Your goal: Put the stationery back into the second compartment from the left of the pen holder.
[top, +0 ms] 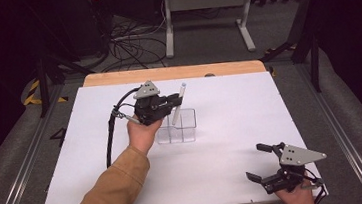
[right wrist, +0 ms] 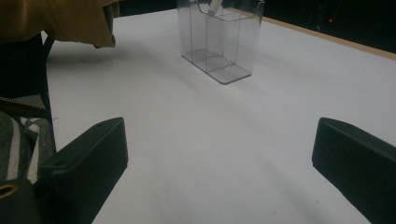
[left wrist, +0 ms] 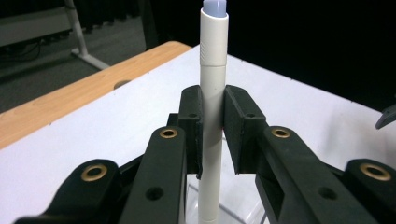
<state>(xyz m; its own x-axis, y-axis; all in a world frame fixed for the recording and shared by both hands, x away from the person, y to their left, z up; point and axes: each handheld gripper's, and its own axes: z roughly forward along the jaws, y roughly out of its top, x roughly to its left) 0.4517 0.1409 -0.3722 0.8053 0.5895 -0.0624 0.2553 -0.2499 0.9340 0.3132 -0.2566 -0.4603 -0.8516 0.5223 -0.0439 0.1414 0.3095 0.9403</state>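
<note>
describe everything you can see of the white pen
The white pen is a slim, smooth tube that looks like plastic, with a seam near the top and a pale bluish end cap. It stands nearly upright, leaning slightly in the high view, clamped at mid-length between the pads of the left gripper. Its lower end reaches down into the clear plastic organizer on the white table; whether the tip touches the bottom cannot be told.

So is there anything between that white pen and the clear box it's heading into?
Nothing visible blocks it. The left gripper is clamped on the pen, whose lower end already dips into the clear box. The right gripper rests open, far off.
</note>
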